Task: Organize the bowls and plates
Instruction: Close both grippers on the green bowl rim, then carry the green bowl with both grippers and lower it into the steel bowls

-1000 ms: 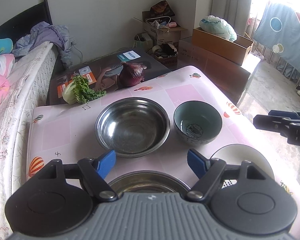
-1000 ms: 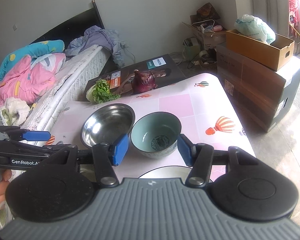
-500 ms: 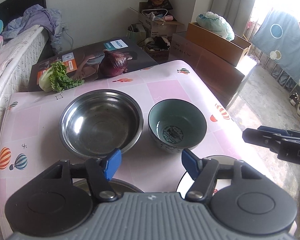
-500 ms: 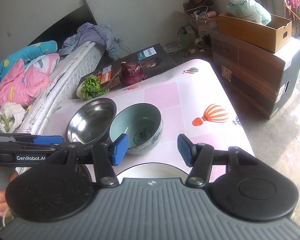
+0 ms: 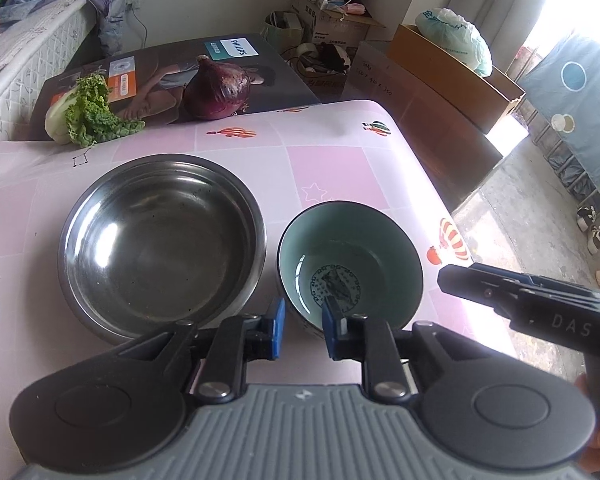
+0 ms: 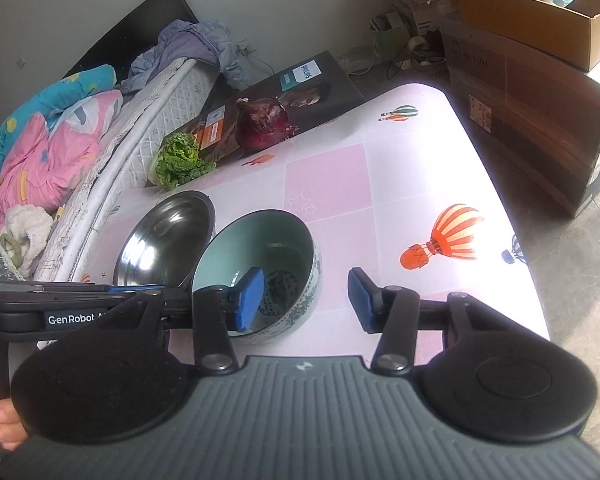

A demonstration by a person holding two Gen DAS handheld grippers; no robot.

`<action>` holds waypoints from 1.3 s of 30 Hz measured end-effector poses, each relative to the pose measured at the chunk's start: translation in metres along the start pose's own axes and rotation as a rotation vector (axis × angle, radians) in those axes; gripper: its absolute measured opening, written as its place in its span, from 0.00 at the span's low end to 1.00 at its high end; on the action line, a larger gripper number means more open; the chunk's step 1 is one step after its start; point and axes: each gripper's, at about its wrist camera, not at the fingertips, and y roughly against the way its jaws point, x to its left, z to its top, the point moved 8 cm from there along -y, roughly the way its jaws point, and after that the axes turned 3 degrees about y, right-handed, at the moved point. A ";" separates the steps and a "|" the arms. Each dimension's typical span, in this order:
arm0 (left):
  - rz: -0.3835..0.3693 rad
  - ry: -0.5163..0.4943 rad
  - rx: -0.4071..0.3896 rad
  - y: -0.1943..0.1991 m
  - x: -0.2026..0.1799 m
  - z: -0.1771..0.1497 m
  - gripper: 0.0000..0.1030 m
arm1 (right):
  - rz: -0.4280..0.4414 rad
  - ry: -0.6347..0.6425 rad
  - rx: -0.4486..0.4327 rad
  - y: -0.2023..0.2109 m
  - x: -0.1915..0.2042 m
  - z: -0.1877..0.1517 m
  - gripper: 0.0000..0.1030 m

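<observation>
Nothing is stacked yet in what shows here: the steel bowl (image 5: 162,242) and the green bowl (image 5: 350,268) sit side by side on the pink table (image 5: 332,168), rims nearly touching, so the sorting is only getting started by my read

The left gripper (image 5: 303,330) has just been closing and now its blue pads pinch the near rim of the green bowl, one pad outside the wall, one inside; that looks like a grasp on the rim, though the contact itself is partly hidden behind the fingers

Over on the other side, the right gripper (image 6: 306,299) has also just been narrowing, and it straddles the same bowl's right wall: left pad down inside the cup, right pad out over bare tablecloth, clearly not pressing anything, so it is released for now

In the left view the green bowl lies at five o'clock from the steel one, mouth straight up, upright; being round, it has no long axis to speak of

The red onion (image 5: 218,90) and the lettuce (image 5: 86,114) wait at the table's far edge, around twelve o'clock, untouched

Left to do, I'd judge: lift the green bowl and nest it in the steel one
</observation>
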 end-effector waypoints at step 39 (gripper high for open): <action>-0.014 -0.003 0.145 -0.040 -0.014 0.004 0.24 | 0.038 -0.075 0.136 -0.051 -0.024 -0.014 0.19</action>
